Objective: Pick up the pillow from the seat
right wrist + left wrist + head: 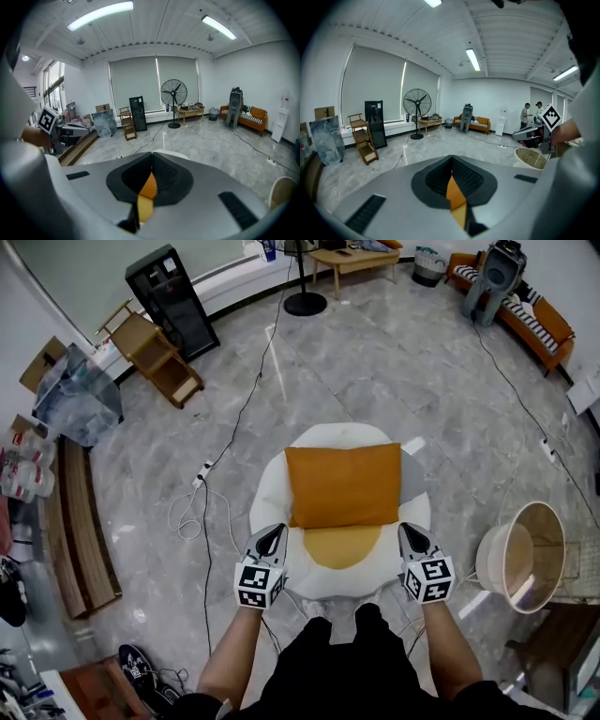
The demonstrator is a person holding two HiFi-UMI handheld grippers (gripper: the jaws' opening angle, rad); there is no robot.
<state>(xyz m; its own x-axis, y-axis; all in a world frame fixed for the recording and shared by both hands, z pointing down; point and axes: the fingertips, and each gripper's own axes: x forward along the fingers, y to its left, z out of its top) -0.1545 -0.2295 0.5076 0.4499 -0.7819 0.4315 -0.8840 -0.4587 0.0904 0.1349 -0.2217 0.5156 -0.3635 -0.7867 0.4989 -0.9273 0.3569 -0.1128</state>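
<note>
**Pillow on the seat, both grippers shut**

The orange pillow (pixel 343 485) lies flat on the round white seat (pixel 270 495). It covers the back part of a yellow-orange pad (pixel 342 546). My left hand-held gripper (pixel 274 532) is just beside the pillow's near left corner. My right hand-held gripper (pixel 409 530) is just beside its near right corner. Both have their jaws pressed together with nothing in them. I only see a bit of orange past them. The seat stands on a shiny grey floor (pixel 375 362). A round tub (pixel 525 557) sits to my right.

Seat (pixel 267 498) — half under pillow (pixel 343 484)
</note>
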